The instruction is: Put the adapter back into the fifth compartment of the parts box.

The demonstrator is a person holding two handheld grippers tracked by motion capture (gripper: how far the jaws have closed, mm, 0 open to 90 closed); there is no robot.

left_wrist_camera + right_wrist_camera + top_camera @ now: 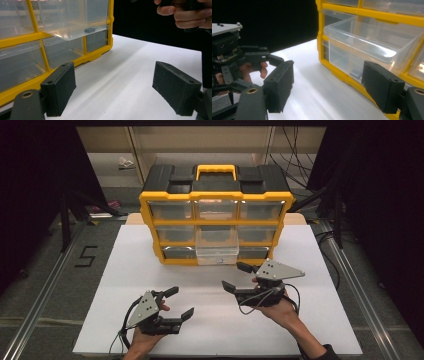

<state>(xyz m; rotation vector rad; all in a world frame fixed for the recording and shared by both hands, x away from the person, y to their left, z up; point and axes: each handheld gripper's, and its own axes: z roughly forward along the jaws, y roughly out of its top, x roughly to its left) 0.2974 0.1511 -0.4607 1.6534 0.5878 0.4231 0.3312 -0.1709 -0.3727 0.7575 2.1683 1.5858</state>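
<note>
Clear drawer (217, 249) pulled out of yellow organizer (216, 222), small dark part (89, 30) inside, both tongs wide open, empty

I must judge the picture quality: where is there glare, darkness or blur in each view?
High view: dark surroundings, bright white table. Left gripper view: glare on the top drawers of the yellow organizer; the near black pads look soft. Right gripper view: a shine on the pulled-out clear drawer, black background.

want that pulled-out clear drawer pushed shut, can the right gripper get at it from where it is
Probably yes. The right gripper hangs open just in front of the pulled-out drawer, with only bare white table between them. The left gripper sits off to the side, out of the way.
</note>
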